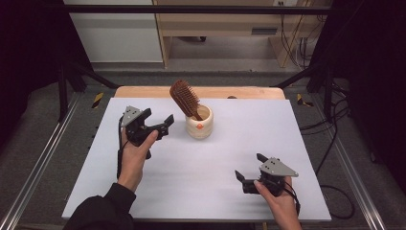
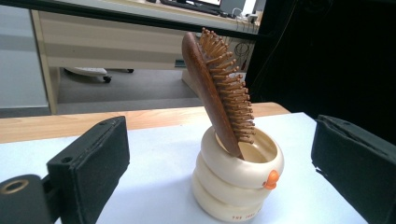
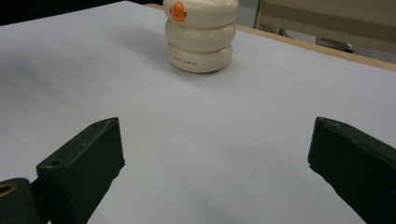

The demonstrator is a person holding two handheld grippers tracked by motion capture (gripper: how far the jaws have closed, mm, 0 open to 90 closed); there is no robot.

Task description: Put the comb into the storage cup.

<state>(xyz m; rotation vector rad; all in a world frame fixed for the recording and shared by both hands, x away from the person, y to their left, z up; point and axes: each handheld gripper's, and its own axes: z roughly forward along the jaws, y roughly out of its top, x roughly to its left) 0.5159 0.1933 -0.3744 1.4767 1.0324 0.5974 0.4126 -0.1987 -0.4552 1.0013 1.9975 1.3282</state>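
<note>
Room: behind the table I see a pale cabinet [image 1: 117, 31], a wooden desk [image 1: 215, 21] with cables hanging at its right, grey floor, and black frame rails to either side.
Table: wooden table [image 1: 201, 91], its timber showing as a strip along the far edge; a white sheet [image 1: 191, 167] covers the rest and is bare apart from one object.
Cup: cream ringed cup [image 1: 199, 122] with a small orange mark on its side, upright on the sheet just past centre, towards the far edge.
Brush: brown wooden hairbrush [image 1: 185, 98], handle down inside the cup, head leaning against the rim up and to the left, bristles facing right in the left gripper view; I judge the lean to come from the handle being narrower than the cup's mouth.
Left gripper: left gripper [image 1: 158, 122], held off the sheet just left of the cup and aimed at it; jaws spread wide, nothing between them. With the cup framed between the jaws, I read this as a lined-up approach.
Right gripper: right gripper [image 1: 249, 170], low over the near right of the sheet, well apart from the cup; jaws released and empty, which I take as a waiting pose.
</note>
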